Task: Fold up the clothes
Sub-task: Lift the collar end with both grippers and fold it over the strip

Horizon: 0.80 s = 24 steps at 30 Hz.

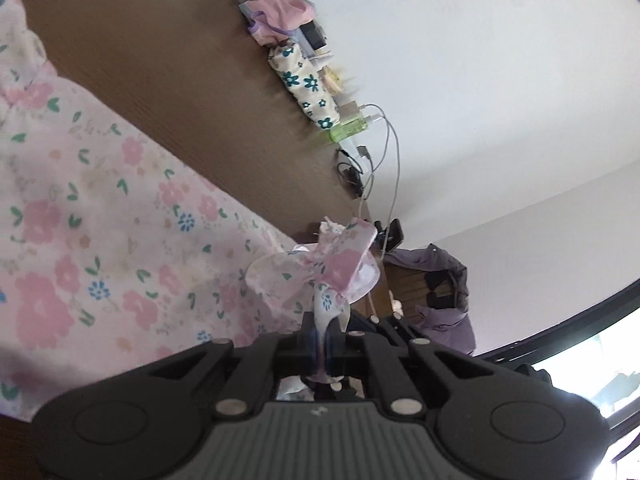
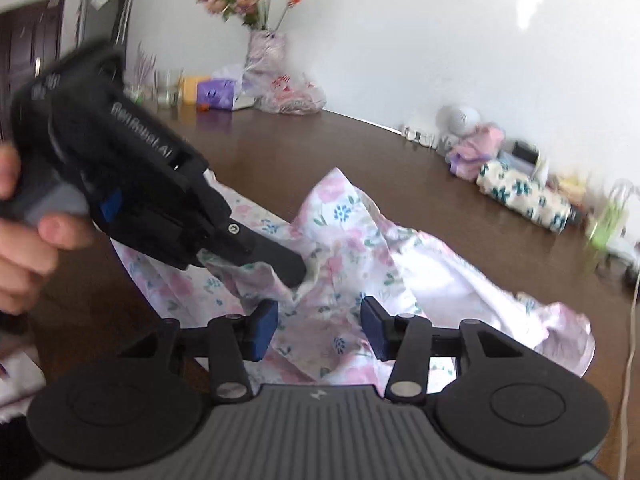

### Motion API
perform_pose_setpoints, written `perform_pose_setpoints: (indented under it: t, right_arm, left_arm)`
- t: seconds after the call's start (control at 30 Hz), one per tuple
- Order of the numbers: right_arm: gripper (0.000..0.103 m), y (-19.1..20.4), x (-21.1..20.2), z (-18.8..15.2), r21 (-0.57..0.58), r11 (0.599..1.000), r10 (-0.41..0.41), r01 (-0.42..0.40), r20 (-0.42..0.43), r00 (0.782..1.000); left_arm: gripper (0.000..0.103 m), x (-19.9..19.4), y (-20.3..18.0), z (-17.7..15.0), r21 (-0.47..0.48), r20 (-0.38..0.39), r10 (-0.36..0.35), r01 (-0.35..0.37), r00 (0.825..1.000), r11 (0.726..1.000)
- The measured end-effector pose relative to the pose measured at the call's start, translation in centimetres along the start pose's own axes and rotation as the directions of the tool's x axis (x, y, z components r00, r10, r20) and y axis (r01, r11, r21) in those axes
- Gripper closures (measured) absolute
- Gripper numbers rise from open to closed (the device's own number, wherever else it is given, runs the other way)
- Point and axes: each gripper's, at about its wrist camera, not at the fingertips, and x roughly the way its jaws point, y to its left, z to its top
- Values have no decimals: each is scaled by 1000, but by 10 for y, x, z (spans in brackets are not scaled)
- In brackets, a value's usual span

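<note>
Floral garment lies crumpled on the brown table, centre of the right wrist view. Left gripper, lower centre of its own view, jaws pinched tight on a bunched ruffle of the fabric. Right gripper, lower centre, jaws partly apart, cloth lying between the blue pads, not pressed. A hand at left edge holds the left gripper.

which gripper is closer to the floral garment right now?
Left. The left gripper is shut on a bunched bit of the floral garment; the right gripper hovers just over it, pads open and not pressing.
</note>
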Motion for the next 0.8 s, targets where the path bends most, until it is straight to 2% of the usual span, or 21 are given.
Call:
perform_pose_setpoints:
  t: [0.03,0.07,0.1,0.17,0.23,0.3,0.37,0.43,0.47,0.5,0.53,0.6,0.67,0.73,0.77,0.8]
  right_arm:
    - [66,1,3,1,-1,1000,2,-2,-19,1000]
    - [82,0,5,2,15,1000,18,-17,-37,999]
    - [93,-2,7,3,35,999,32,-30,-55,998]
    - [96,-4,7,5,42,998,56,-52,-80,995]
    - [96,-7,1,5,51,995,90,-86,-82,993]
    - [90,-13,-9,5,74,988,140,-134,-76,987]
    - [86,-30,-26,5,148,979,147,-140,-38,988]
    - [60,-63,-47,5,306,950,60,-62,16,998]
    - [39,-81,-56,3,386,922,-5,-6,28,1000]
    - [28,-101,-62,1,469,880,-98,78,17,995]
    - [28,-119,-64,-1,531,834,-171,149,-8,985]
    - [28,-150,-53,-6,608,757,-241,240,-81,967]
    - [29,-176,-29,-15,702,669,-207,244,-139,968]
    - [52,-190,-5,-23,770,601,-154,216,-153,976]
    - [83,-194,3,-26,795,576,-130,191,-142,981]
    - [95,-197,9,-29,816,556,-112,157,-113,987]
  left_arm:
    - [100,-1,1,-1,4,5,34,-34,999,999]
    - [100,-2,3,-1,-1,12,76,-76,997,997]
    - [100,-3,6,-1,-4,18,116,-116,993,993]
    - [100,-4,7,-3,21,37,173,-174,984,985]
    - [100,-7,5,-7,37,54,188,-191,981,981]
    - [100,-6,-2,-12,92,79,215,-222,973,971]
    - [99,-3,-15,-18,208,106,248,-265,963,942]
    - [98,-3,-19,-23,248,118,258,-280,959,927]
    - [98,-4,-17,-23,233,114,250,-270,962,934]
    - [98,-5,-15,-22,216,108,242,-260,964,941]
    - [99,-7,-13,-22,203,102,233,-249,967,947]
    - [99,-7,-12,-21,197,101,226,-242,969,950]
    - [99,-7,-15,-23,210,107,234,-252,966,945]
    - [99,-6,-18,-25,215,114,245,-265,963,940]
    - [99,-7,-18,-25,212,114,247,-267,962,940]
    - [99,-7,-17,-25,196,112,246,-264,963,944]
